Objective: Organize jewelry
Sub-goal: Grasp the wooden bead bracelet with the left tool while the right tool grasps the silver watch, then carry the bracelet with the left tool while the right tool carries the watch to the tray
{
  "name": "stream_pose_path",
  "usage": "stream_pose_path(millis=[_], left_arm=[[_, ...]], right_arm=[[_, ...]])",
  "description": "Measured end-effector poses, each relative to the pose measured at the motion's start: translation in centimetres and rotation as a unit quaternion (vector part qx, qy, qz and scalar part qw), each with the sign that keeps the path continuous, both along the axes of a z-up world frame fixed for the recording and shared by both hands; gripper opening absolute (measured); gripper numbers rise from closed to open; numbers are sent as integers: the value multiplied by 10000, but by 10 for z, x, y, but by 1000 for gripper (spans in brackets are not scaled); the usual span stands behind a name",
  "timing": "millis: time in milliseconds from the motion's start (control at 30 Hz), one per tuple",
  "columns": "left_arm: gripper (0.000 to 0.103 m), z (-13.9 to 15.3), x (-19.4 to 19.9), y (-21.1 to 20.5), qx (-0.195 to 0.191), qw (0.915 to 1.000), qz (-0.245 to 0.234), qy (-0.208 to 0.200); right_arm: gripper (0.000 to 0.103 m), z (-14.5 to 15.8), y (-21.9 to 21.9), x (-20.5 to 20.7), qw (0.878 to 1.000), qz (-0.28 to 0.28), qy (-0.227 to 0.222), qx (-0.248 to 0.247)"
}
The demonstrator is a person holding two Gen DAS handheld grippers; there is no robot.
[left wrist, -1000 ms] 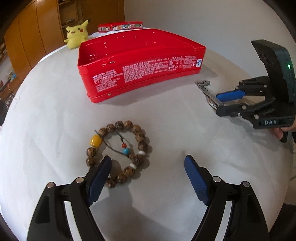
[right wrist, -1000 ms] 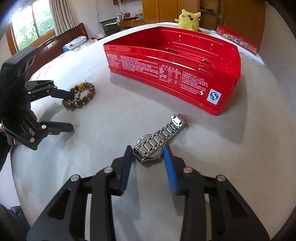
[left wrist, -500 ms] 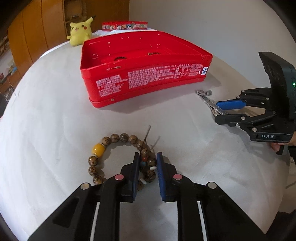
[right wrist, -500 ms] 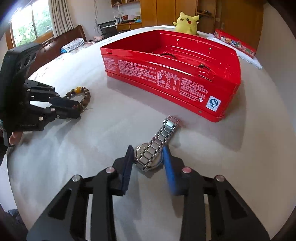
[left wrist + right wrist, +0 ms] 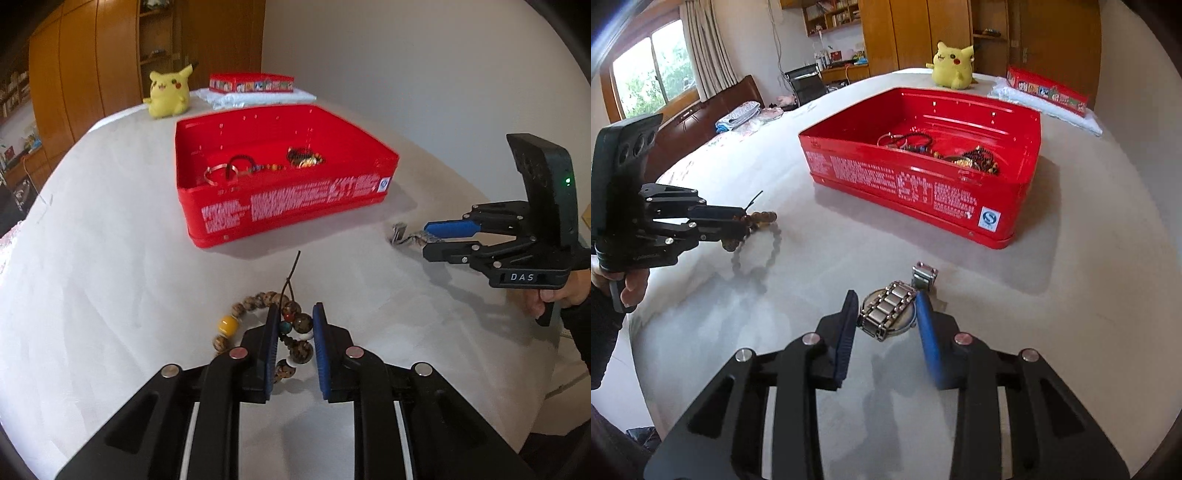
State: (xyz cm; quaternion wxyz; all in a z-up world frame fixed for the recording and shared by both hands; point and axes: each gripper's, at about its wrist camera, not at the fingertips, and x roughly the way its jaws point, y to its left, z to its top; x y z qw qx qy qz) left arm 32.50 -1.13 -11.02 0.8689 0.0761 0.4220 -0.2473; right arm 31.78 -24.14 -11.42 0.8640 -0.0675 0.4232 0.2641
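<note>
While the red tin (image 5: 284, 206) sits open on the pale desk (image 5: 110, 277), both pairs of tongs are busy just in front of its printed long side. The left tongs (image 5: 295, 332) are clamped on a wooden bead bracelet (image 5: 236, 325); its brown beads and one white bead are pinched between the blue pads (image 5: 320, 343), and the rest of the loop, with a yellow bead, droops to the side away from the right tongs. From the right wrist view that loop (image 5: 764, 236) hangs below the left tongs (image 5: 733, 230), with its shadow on the desk beneath. The right tongs (image 5: 886, 310) are closed on a steel watch (image 5: 890, 310), pads pressing either side of the case, and the band's clasp end points toward the tin. From the left wrist view the right tongs (image 5: 430, 242) show the watch (image 5: 406, 236) jutting from their tips, near the tin's corner. Inside the tin lie a ring (image 5: 216, 173), a dark cord loop and a heap of beads (image 5: 979, 158). Beyond the tin sits a yellow plush toy (image 5: 168, 94), and beside it a long red box (image 5: 251, 83).
</note>
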Motion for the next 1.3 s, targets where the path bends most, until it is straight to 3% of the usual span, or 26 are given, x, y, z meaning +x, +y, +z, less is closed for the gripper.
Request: stream_pose_path(millis=[1300], left_arm=[[18,83,-19,-22,-8,9960,-167,-876]], right_arm=[[31,85,5,-34,9964,221,-815,-64]])
